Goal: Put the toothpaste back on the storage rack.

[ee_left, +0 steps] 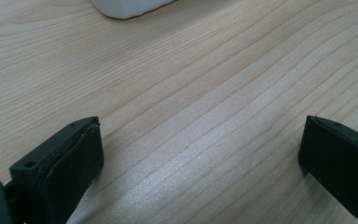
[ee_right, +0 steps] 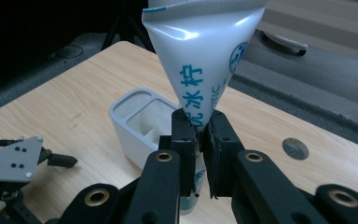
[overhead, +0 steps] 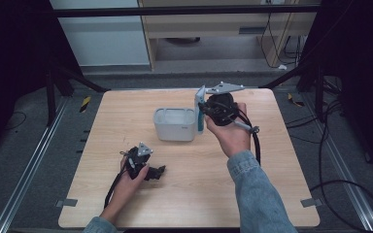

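While left tongs agape, right tongs clamping tube.

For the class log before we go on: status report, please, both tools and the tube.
Right tool shut on white squeeze tube with blue lettering, upright beside grey plastic holder. Left tool open, low over wooden table. Nothing in the way.
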Tool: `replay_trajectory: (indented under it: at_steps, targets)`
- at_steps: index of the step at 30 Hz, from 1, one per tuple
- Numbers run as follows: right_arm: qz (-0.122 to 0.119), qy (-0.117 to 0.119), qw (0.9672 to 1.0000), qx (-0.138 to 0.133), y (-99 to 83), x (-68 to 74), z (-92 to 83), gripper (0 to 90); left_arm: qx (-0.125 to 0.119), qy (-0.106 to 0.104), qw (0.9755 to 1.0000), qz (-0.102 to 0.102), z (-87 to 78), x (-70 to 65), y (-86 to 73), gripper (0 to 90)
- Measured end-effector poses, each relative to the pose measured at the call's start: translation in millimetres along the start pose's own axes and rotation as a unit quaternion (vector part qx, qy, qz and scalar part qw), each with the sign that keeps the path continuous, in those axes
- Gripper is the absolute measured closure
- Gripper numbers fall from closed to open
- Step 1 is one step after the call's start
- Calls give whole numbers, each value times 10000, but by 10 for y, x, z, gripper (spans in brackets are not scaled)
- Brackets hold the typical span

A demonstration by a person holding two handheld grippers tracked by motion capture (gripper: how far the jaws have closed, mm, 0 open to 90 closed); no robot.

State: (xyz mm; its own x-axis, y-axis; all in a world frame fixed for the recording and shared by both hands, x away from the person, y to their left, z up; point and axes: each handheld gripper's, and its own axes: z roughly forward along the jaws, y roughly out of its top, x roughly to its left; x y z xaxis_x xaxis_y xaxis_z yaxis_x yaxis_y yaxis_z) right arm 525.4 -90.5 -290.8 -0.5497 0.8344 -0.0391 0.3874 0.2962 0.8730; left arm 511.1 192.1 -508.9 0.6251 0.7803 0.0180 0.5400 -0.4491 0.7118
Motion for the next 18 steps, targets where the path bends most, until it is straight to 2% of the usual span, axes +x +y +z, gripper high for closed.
replay_trajectory:
  at_steps: [11, 18]
  targets:
    - [-126, -2, 9999, -100, 213, 43, -66, 832, -5, 17, 10000, -19, 6, 3, 6, 0]
    - [-90, -33, 9997, -210, 367, 29, -86, 832, -6, 19, 10000, -19, 7, 4, 7, 0]
